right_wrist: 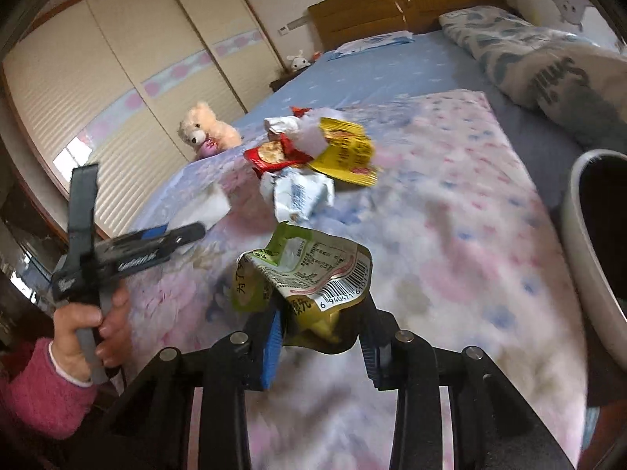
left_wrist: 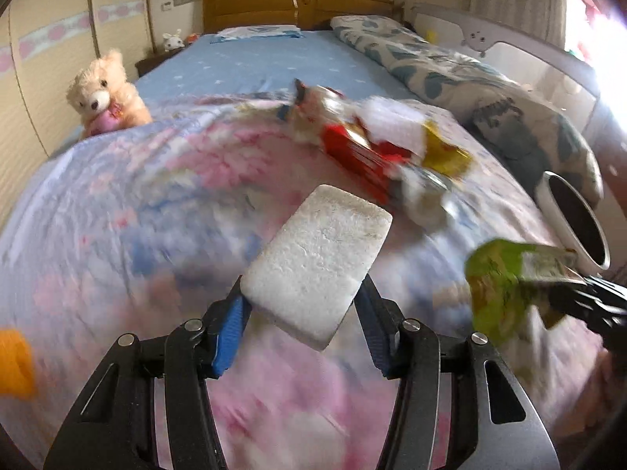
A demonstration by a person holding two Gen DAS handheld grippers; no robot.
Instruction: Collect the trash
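Step in hand, as judged: transfer of two picked items toward the bin, both being carried above the bed.

Left gripper (left_wrist: 303, 309): jaws are closed on a white foam block (left_wrist: 319, 264), which is being held clear of the floral blanket (left_wrist: 117, 203), at centre of the left wrist view. In the right wrist view the same gripper (right_wrist: 184, 235) is showing at left, gripped by the person's hand (right_wrist: 88, 331); the block there is only a pale blur.

Right gripper (right_wrist: 319, 338): jaws are clamped on a crumpled green snack wrapper (right_wrist: 309, 274), barcode side facing the camera, at lower centre of the frame. In the left wrist view the wrapper (left_wrist: 505, 280) is appearing at lower right, hanging from the black fingers.

Container: a white bin (right_wrist: 588, 258) with a dark interior is standing at the right edge of the right wrist view, and at the right edge (left_wrist: 564, 227) of the left one. Its contents cannot be told; only darkness is being seen inside.

Remaining trash: a pile (right_wrist: 313, 156) is lying on the blanket at upper centre, comprising a red packet, a yellow wrapper, a white-blue wrapper and white tissue. In the left wrist view the pile (left_wrist: 372, 149) is blurred.

Next move, as judged: each load is to be brought over the bin mouth and the jaws opened there, one at a time, so the light wrapper is not dropped on the rim. A return to the pile is then called for.

A teddy bear (left_wrist: 104, 94) is sitting at the bed's left edge; it is not being treated as trash.
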